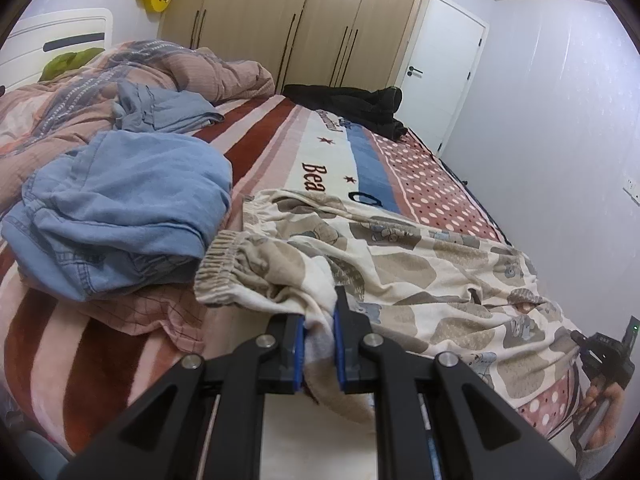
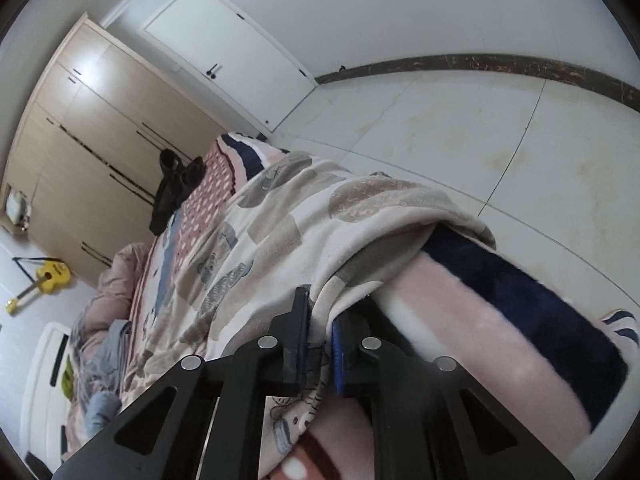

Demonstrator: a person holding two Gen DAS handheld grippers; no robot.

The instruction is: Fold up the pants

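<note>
Pants (image 1: 400,256): cream with beige patches and bear prints, rumpled, spread across near edge of bed (image 1: 280,136); elastic waistband at left.
Left gripper (image 1: 320,328): angled downward, clamped on fabric near waistband.
Right gripper (image 2: 320,320): angled downward, pinched on leg-end fabric at bed's right edge.
Surroundings: blue clothes (image 1: 120,208) left of pants.

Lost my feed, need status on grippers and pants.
Left gripper shut on cream bear-print fleece pants near waistband. Right gripper shut on leg end. Crumpled blue denim garment beside waistband.
</note>
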